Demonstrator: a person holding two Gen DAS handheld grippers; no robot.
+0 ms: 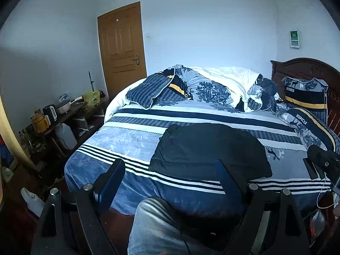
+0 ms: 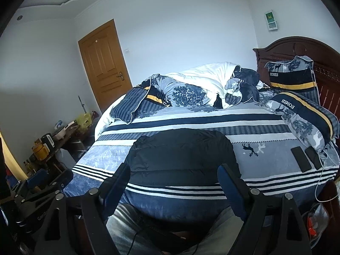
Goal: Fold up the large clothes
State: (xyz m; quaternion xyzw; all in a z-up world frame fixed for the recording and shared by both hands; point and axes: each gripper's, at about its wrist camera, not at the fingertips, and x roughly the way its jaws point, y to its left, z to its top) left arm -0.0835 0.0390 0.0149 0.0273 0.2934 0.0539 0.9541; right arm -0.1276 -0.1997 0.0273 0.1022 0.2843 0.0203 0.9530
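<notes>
A large black padded jacket (image 1: 210,148) lies folded into a compact block on the blue striped bedspread (image 1: 127,140), near the bed's front edge. It also shows in the right wrist view (image 2: 182,155). My left gripper (image 1: 170,165) is open and empty, held back from the bed's front edge, left of the jacket. My right gripper (image 2: 173,171) is open and empty, held in front of the jacket and above the front edge. The left gripper also shows at the lower left of the right wrist view (image 2: 50,177), and part of the right one at the right edge of the left wrist view (image 1: 325,161).
A crumpled duvet (image 1: 212,87) and pillows (image 1: 308,119) lie at the back and right of the bed. Two phones (image 2: 307,157) with a cable lie on the right side. A cluttered side table (image 1: 55,114) stands at left, below a wooden door (image 1: 122,48). The person's legs (image 1: 157,229) are below.
</notes>
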